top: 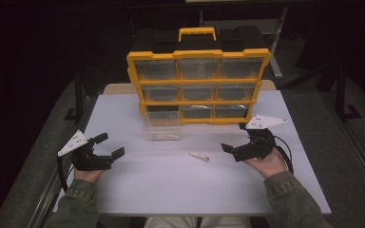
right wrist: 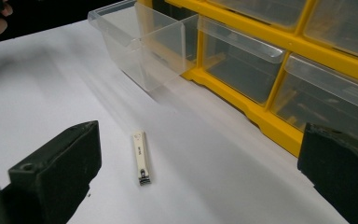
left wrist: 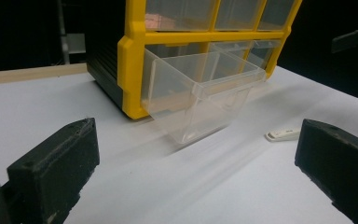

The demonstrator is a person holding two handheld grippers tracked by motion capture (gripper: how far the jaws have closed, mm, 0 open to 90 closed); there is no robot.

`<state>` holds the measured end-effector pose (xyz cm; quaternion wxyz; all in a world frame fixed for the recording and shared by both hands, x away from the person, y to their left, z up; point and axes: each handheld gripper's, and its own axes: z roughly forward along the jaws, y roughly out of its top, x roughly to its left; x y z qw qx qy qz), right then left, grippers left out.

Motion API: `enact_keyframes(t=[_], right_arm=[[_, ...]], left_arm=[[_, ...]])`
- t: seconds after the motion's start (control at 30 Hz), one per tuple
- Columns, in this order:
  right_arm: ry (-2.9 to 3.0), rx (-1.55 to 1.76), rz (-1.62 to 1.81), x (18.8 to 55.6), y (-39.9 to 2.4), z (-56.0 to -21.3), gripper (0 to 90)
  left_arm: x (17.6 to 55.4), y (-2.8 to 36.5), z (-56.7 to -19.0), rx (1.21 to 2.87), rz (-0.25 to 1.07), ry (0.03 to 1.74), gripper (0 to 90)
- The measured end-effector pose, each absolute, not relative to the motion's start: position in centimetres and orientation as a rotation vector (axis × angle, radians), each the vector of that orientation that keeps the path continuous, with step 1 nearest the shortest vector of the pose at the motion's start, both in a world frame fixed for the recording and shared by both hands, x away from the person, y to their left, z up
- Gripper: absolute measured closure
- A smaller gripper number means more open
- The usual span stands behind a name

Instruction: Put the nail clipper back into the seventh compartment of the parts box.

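- Nearest the lens in both gripper views stood my own black jaws, spread wide with bare table between them.
- My left gripper (top: 108, 146) rested on the white table (top: 171, 190) at its left side, released and holding nothing; its grey three-cornered plate (top: 73, 142) pointed outward.
- My right gripper (top: 235, 137) sat at the right side of the table, just in front of the organizer's lower right corner — also released, nothing between its jaws.
- Between the two grippers, nearer the right one, the nail clipper (top: 199, 156) lay flat on the table, touched by neither. In the right gripper view the nail clipper (right wrist: 141, 157) lay just ahead of the jaws, closer to the left one, its cutting end toward the camera.
- Behind it, the yellow organizer (top: 198, 54) stood upright at the far side of the table, three rows of three clear drawers, a yellow handle (top: 197, 32) on top.
- One drawer (top: 162, 124) — bottom row, left column — was pulled well out of its slot and jutted over the table; the left gripper view showed this drawer (left wrist: 200, 93) empty, still lodged in the frame at its back.
- As far as I could tell, the other drawers sat pushed in; their contents were too blurred to judge.
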<state>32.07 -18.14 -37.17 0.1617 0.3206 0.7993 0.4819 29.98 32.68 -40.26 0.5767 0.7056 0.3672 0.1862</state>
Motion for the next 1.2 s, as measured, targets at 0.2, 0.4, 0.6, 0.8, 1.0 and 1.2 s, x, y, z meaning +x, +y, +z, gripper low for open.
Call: enact_keyframes(t=[0.2,0.4,0.6,0.8,1.0,1.2], right_arm=[[2.309,0.901,1.369,32.3,-17.5,-37.2,0.0],[2.334,0.895,1.363,32.6,-16.8,-37.3,0.0],[2.358,0.884,1.355,32.8,-16.2,-37.5,0.0],[2.377,0.873,1.353,33.1,-15.5,-37.5,0.0],[2.404,0.857,1.335,33.4,-14.8,-37.6,0.0],[2.422,0.858,1.327,33.7,-14.3,-37.7,0.0]], left_arm=[[30.0,32.7,-40.3,1.65,0.438,0.86,0.0],[30.0,32.7,-40.2,1.649,0.439,0.859,0.0],[29.9,32.7,-40.2,1.649,0.44,0.854,0.0],[29.9,32.6,-40.2,1.649,0.439,0.851,0.0],[29.9,32.7,-40.2,1.65,0.44,0.85,0.0],[29.9,32.6,-40.2,1.651,0.439,0.846,0.0]])
